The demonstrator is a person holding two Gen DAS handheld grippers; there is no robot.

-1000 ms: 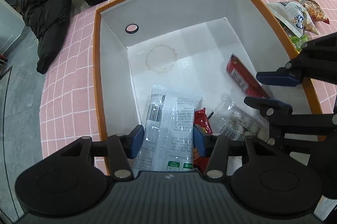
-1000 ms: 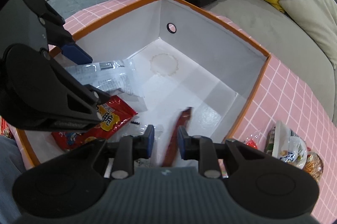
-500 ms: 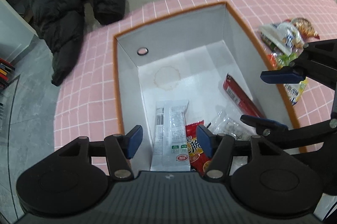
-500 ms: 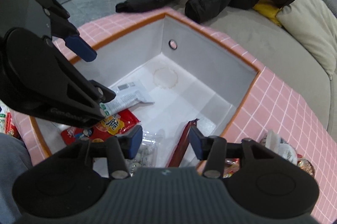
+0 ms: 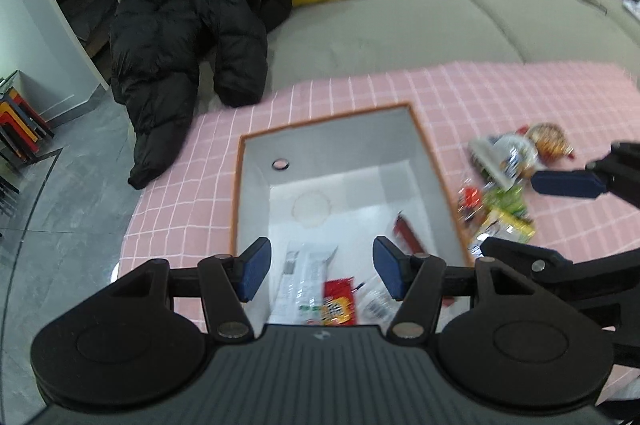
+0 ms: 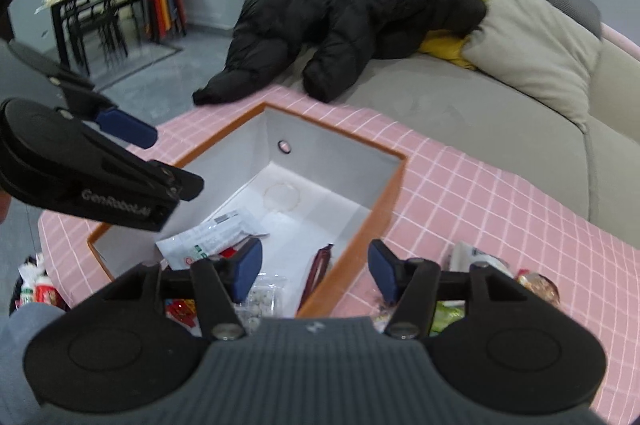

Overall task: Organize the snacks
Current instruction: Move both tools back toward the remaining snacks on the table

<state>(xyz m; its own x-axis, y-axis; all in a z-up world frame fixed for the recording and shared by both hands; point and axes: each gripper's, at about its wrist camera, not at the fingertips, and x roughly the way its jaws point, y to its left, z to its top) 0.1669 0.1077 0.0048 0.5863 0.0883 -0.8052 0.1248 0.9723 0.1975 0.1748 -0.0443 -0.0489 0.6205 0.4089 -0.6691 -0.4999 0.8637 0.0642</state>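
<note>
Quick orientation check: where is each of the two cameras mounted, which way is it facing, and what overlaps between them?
Left wrist: on the left gripper, looking down past its empty fingers into the box; the right gripper's fingers enter from the right.
Right wrist: on the right gripper, jaws opening and empty, over the box's right rim; the left gripper shows at left.
Shared: box, white packet, loose snack pile, black jacket.

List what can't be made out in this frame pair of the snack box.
- Loose snack pile, left wrist view: motion-blurred, labels unreadable.
- Same pile, right wrist view: mostly behind the right gripper.
- Box near end, both views: hidden by gripper bodies.
- White packet print: too small.
</note>
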